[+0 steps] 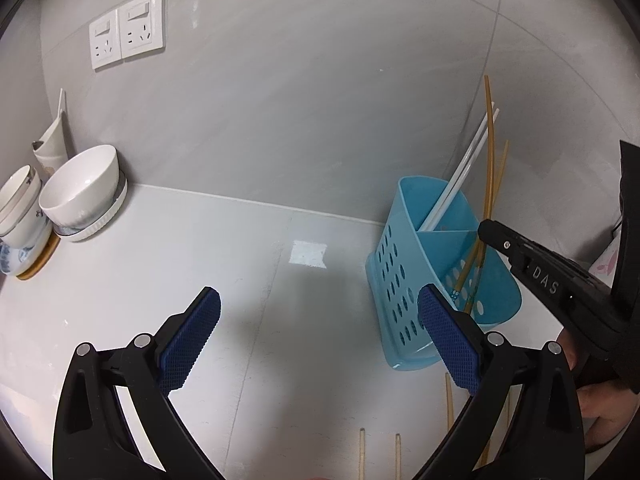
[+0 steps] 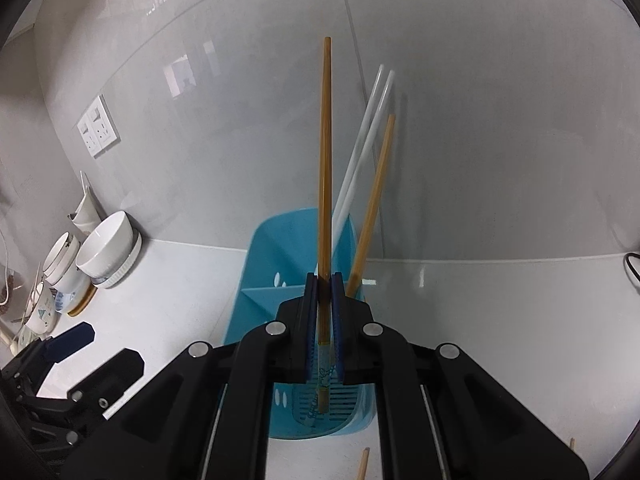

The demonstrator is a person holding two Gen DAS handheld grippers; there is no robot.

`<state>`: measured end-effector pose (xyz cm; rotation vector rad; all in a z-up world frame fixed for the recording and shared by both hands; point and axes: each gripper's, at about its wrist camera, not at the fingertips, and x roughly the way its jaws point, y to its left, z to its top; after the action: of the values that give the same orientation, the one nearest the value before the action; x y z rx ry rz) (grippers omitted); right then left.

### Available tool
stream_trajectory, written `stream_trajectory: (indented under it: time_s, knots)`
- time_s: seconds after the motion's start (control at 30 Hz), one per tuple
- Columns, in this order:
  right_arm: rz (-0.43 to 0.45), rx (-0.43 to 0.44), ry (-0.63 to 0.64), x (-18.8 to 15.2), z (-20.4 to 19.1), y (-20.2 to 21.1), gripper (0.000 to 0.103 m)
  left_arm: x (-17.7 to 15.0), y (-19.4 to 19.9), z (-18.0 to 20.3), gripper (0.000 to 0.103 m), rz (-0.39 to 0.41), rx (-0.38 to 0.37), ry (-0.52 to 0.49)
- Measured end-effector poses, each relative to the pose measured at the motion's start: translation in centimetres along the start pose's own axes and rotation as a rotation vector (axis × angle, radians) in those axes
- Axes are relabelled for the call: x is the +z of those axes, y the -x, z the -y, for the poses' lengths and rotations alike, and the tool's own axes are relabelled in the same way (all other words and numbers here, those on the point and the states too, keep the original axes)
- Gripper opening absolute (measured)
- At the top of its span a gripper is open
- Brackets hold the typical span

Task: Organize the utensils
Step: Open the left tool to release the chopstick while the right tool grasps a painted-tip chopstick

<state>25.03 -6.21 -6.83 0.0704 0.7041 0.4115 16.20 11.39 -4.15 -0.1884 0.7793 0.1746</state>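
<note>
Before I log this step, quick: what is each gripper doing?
Left gripper: open, nothing between its jaws.
Right gripper: shut on a brown chopstick, held upright over the blue utensil holder.

You have a pale grey countertop (image 1: pixel 248 264) meeting a grey wall. On it stands a blue utensil holder (image 1: pixel 404 280) near the wall. Stacked white bowls (image 1: pixel 80 196) and cups sit at the far left. Loose wooden chopsticks (image 1: pixel 362 454) lie flat on the near edge, in front of the holder.
</note>
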Motion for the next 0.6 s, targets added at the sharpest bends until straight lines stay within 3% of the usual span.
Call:
stream_trajectory:
  time_s: [0.2, 0.23, 0.27, 0.4, 0.47, 0.6]
  knots:
    - [-0.013, -0.014, 0.018, -0.3, -0.1, 0.0, 0.01, 0.1, -0.1, -0.1, 0.097, 0.002, 0.007, 0.003]
    - [-0.016, -0.013, 0.019, -0.2, -0.1, 0.2, 0.014, 0.1, 0.1, 0.1, 0.097, 0.003, 0.006, 0.004]
    - [-0.017, -0.012, 0.021, -0.2, 0.0, 0.5, 0.027, 0.1, 0.1, 0.1, 0.097, 0.004, 0.004, 0.005]
    - [-0.011, -0.023, 0.041, 0.3, 0.4, 3.0, 0.049, 0.2, 0.8, 0.4, 0.097, 0.01, -0.002, 0.002]
    - [0.001, -0.022, 0.053, 0.4, 0.8, 4.9, 0.066, 0.2, 1.3, 0.7, 0.097, 0.011, -0.01, -0.003]
    - [-0.001, -0.048, 0.065, 0.0, 2.1, 7.7, 0.085, 0.1, 2.2, 1.2, 0.097, -0.013, -0.028, -0.015]
